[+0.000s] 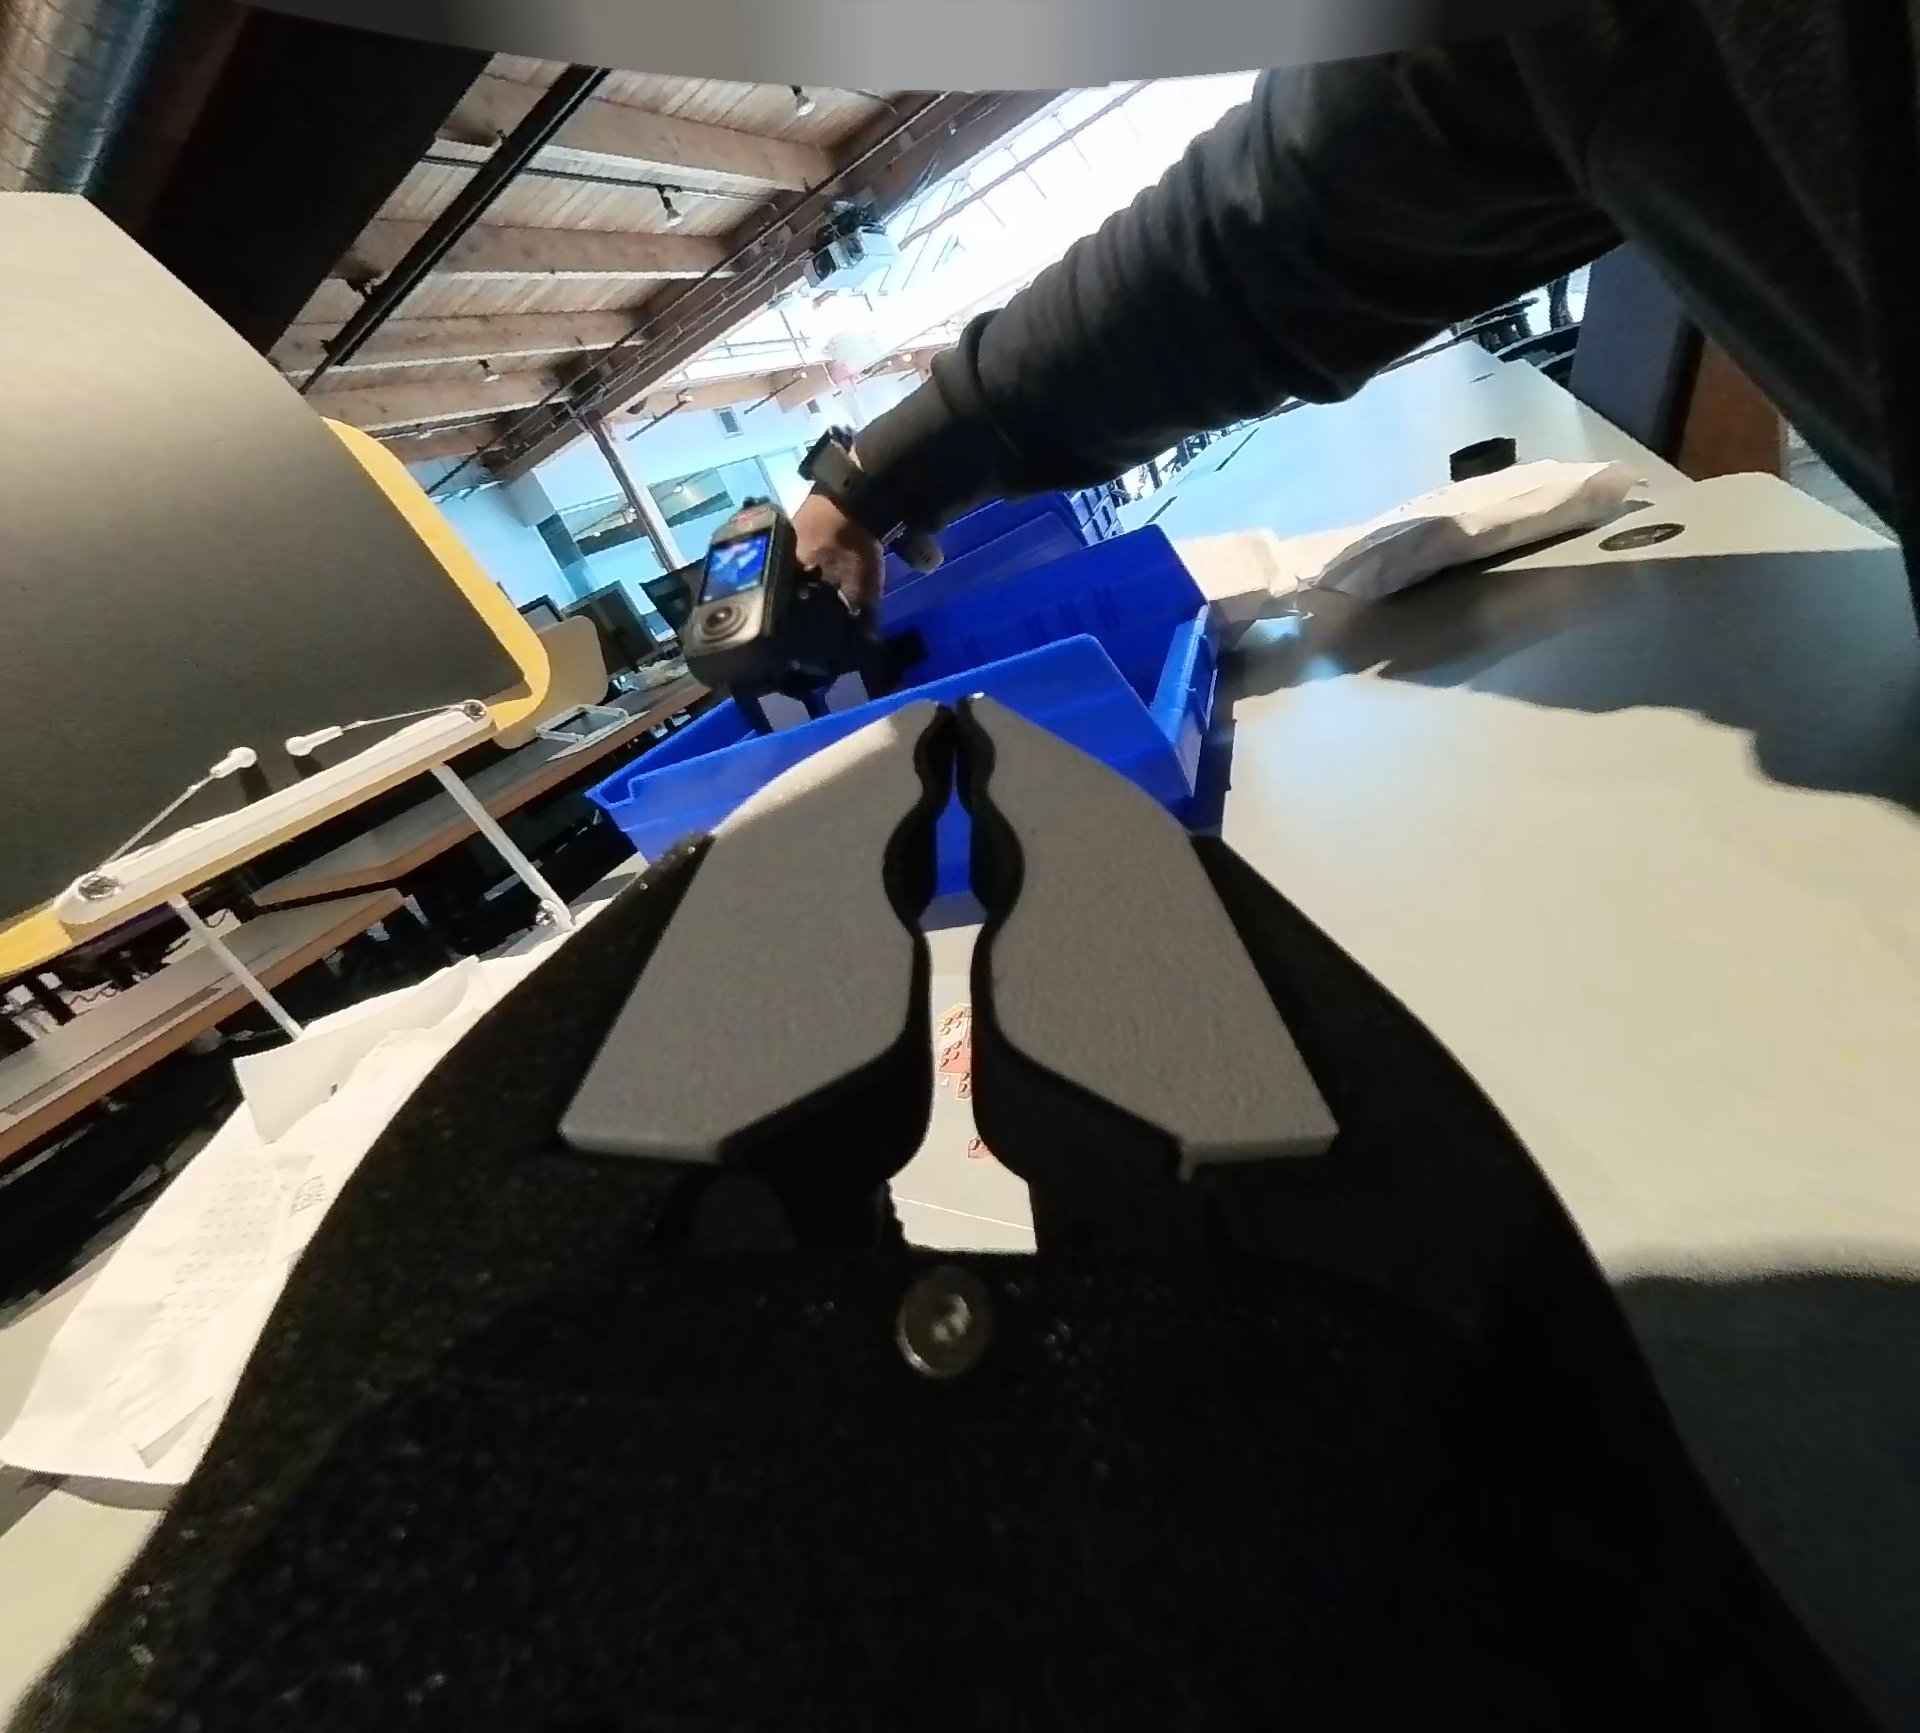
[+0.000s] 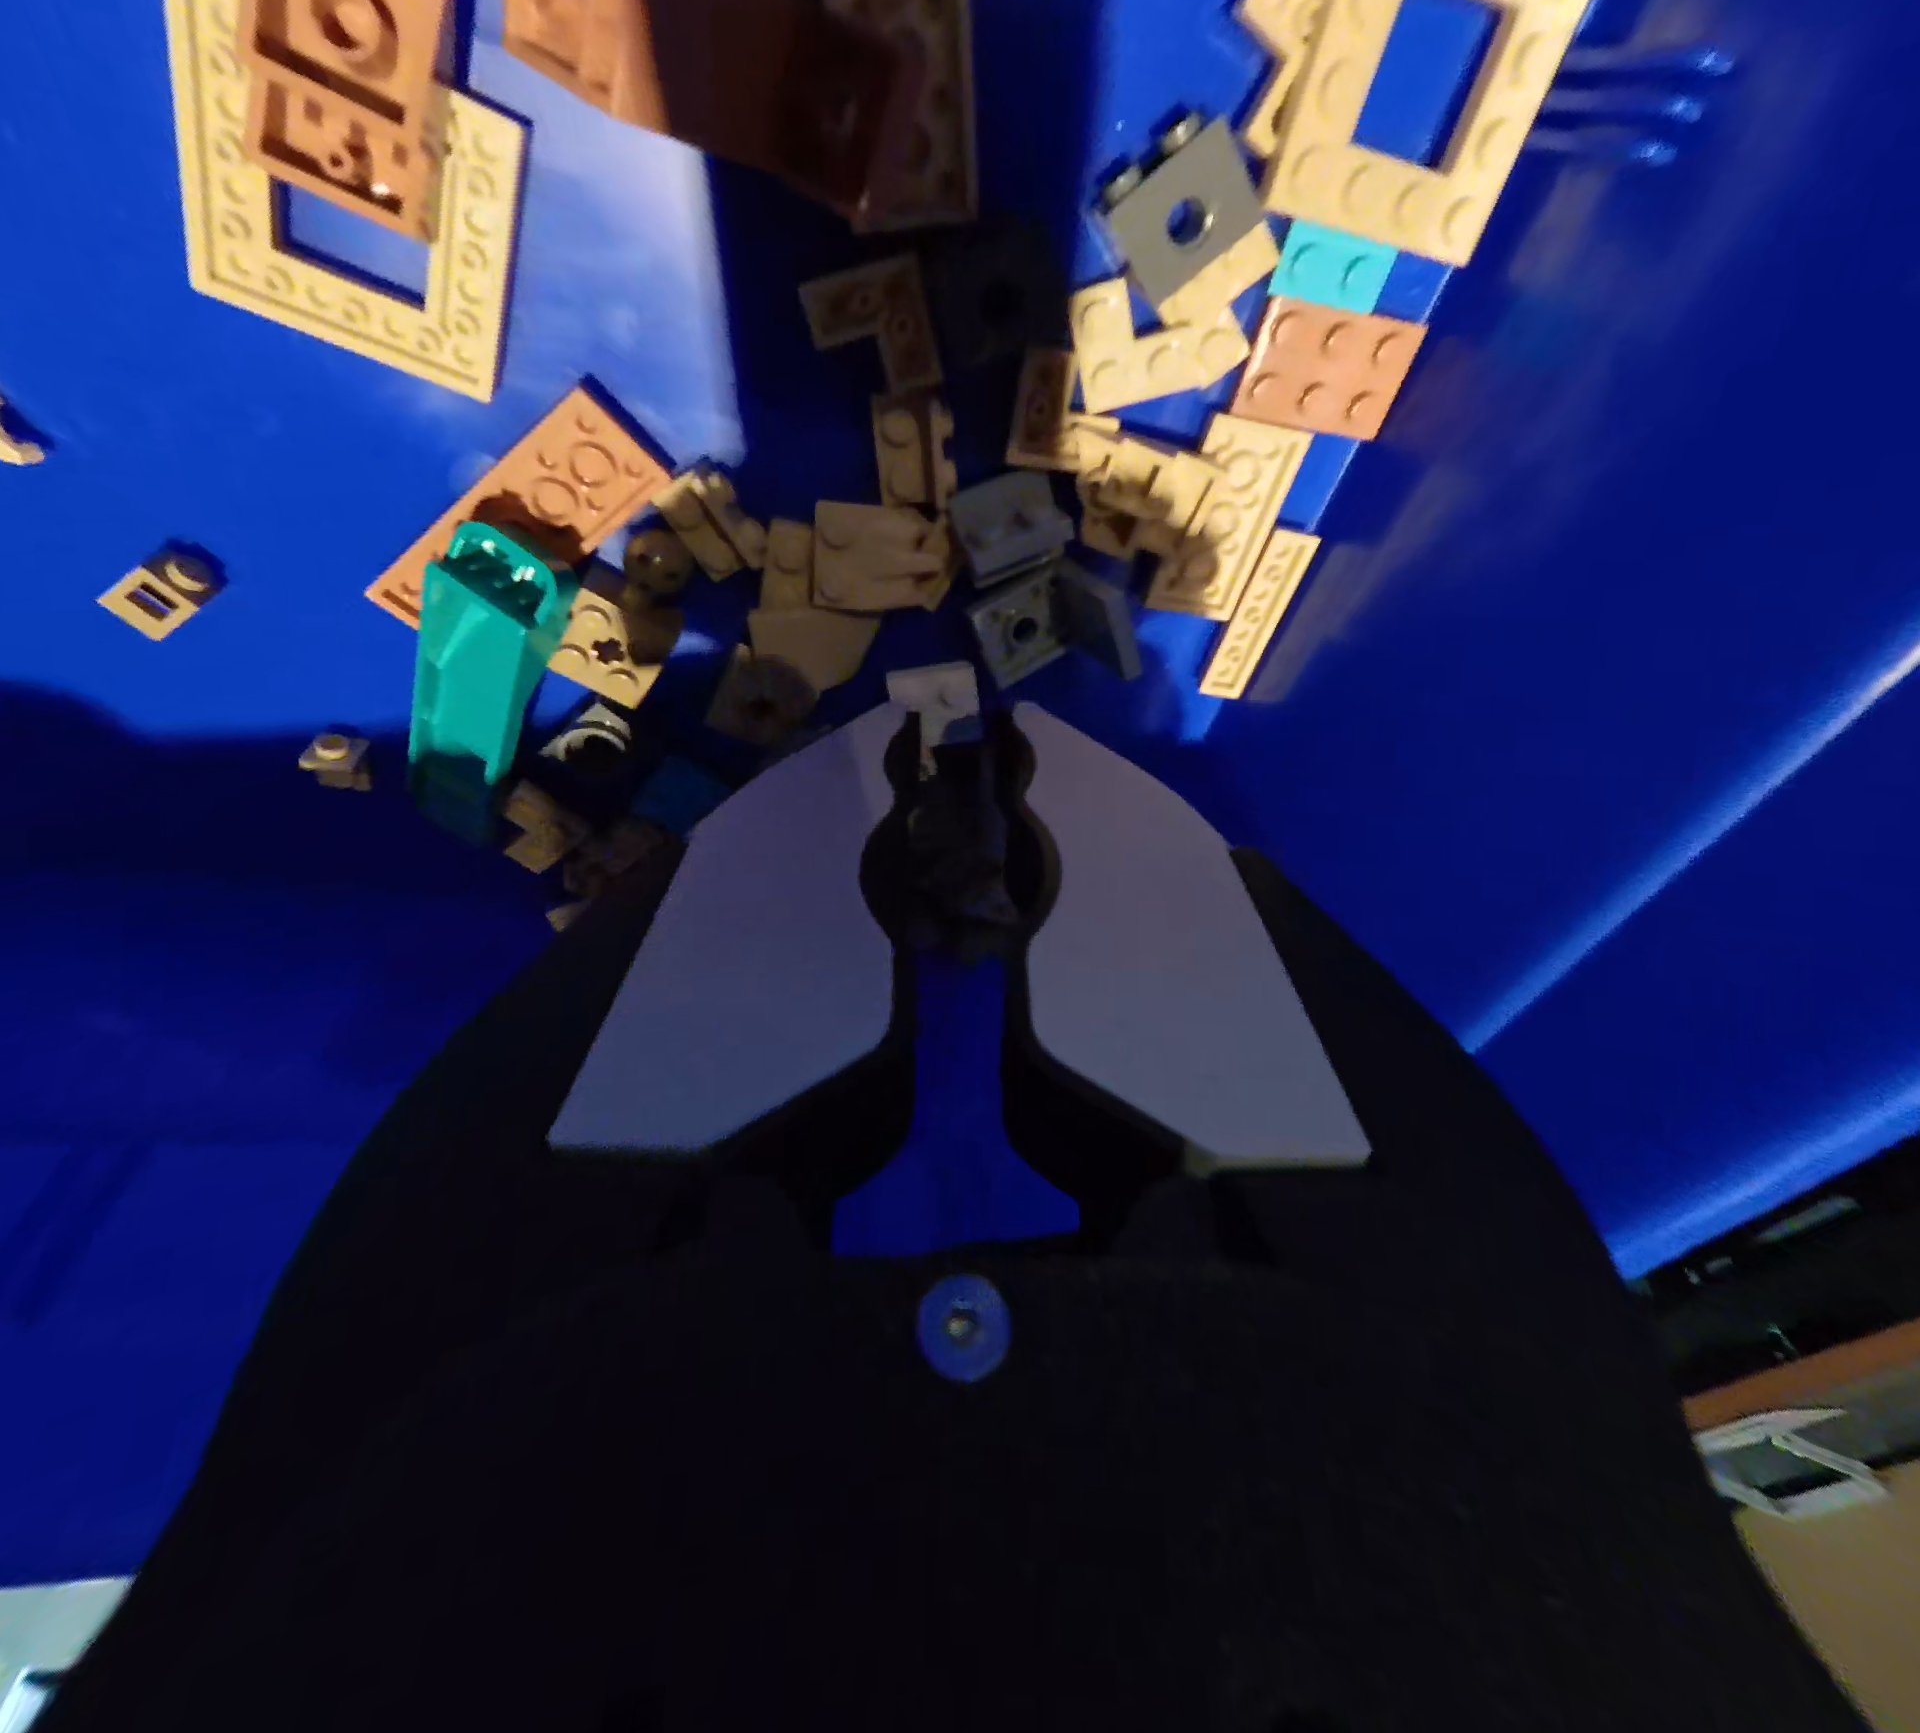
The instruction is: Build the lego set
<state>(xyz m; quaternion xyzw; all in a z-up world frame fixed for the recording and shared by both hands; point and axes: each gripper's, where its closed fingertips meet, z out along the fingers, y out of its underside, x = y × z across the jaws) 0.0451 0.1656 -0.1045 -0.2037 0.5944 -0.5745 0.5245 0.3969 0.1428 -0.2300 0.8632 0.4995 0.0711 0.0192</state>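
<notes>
Right tongs: the right gripper, black with pale grey finger plates, is reached down into the blue plastic bin; its jaws are nearly closed on a small pale grey piece at the tips, though the blur leaves it unclear whether the piece is gripped or only touched.
Left tongs: the left gripper is held low over the grey table, just short of the bin's near wall; its jaws are drawn almost together and nothing is seen between them.
Step in hand: a part is judged to be under selection from the loose pile; no assembled model is visible.
Next move: a firm pinch and a straight lift are judged necessary, so that neighbouring parts are not dragged along.
Bin contents: tan frame plates, brown plates, a translucent teal piece, a grey block with a hole, and a heap of small tan and grey parts just ahead of the fingertips.
Table: white paper sheets lie beside the left gripper; white plastic bags lie beyond the bin.
</notes>
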